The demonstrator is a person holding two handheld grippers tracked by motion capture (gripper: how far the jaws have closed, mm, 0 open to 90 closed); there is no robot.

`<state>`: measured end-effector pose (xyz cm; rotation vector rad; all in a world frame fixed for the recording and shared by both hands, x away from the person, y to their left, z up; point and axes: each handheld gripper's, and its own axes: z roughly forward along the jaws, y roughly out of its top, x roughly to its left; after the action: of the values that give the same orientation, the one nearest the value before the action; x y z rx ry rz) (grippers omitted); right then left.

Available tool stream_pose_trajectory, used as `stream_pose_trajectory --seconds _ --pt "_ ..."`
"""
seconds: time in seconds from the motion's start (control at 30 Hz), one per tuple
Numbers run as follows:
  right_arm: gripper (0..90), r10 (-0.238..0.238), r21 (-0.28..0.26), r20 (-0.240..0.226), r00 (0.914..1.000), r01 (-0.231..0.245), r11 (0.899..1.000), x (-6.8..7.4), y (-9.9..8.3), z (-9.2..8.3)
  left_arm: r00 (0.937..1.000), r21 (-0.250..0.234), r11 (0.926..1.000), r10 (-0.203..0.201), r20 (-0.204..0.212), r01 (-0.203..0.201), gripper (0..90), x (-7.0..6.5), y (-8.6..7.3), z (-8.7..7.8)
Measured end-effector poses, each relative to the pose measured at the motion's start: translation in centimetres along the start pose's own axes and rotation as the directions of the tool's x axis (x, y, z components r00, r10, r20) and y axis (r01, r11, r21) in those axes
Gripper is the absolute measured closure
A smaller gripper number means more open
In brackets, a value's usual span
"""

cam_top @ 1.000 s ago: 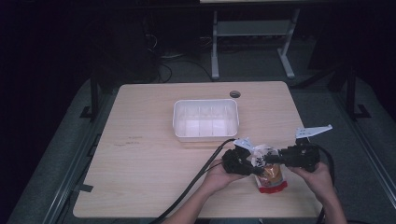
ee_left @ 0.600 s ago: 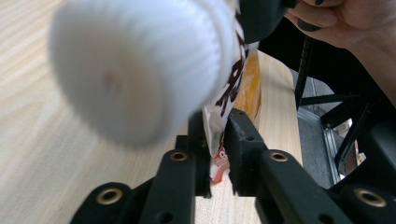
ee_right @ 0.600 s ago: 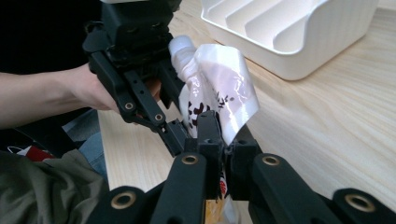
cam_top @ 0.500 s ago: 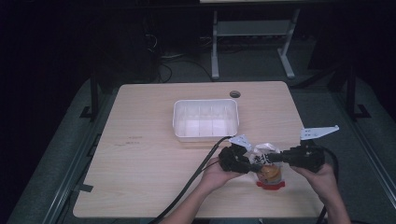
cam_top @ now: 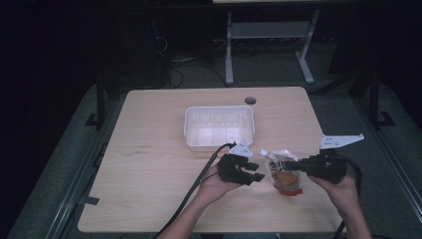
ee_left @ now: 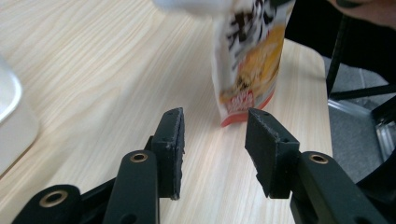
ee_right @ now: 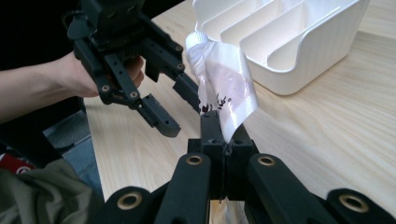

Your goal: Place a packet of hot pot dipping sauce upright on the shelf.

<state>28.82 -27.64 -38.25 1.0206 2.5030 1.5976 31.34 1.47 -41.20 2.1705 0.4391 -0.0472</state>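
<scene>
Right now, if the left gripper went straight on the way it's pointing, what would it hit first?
Probably the pouch. The left gripper has just been opening, with nothing between its jaws, and the pouch stands just ahead, slightly right of centre. The right gripper holds it. Depth is hard to judge.

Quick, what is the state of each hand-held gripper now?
Left hand-held gripper: open, jaws have just been opening, nothing between them.
Right hand-held gripper: closed on the snack pouch.

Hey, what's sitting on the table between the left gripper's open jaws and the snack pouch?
Nothing: in the left gripper view, bare wooden table separates the left gripper from the pouch.
</scene>
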Motion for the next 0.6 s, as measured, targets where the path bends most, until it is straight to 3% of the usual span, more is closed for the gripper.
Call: stream_pose_trajectory --seconds 0.3,0.47,0.6 --pt "89.0 0.034 -0.028 0.032 0.9989 -0.034 0.999 0.2 0.2 0.1 0.9972 0.040 0.9976 0.058 -0.048 -0.056 51.9 -0.6 -1.1 -1.1" --pt "89.0 0.054 -0.023 0.086 0.9948 -0.052 0.998 0.7 0.6 0.3 0.9914 0.059 0.9942 0.096 -0.090 -0.091 47.7 -0.9 -1.8 -2.6" --pt "89.0 0.061 -0.019 0.120 0.9909 -0.059 0.998 1.1 1.0 0.5 0.9893 0.065 0.9939 0.096 -0.110 -0.089 45.7 -0.8 -2.6 -3.5"
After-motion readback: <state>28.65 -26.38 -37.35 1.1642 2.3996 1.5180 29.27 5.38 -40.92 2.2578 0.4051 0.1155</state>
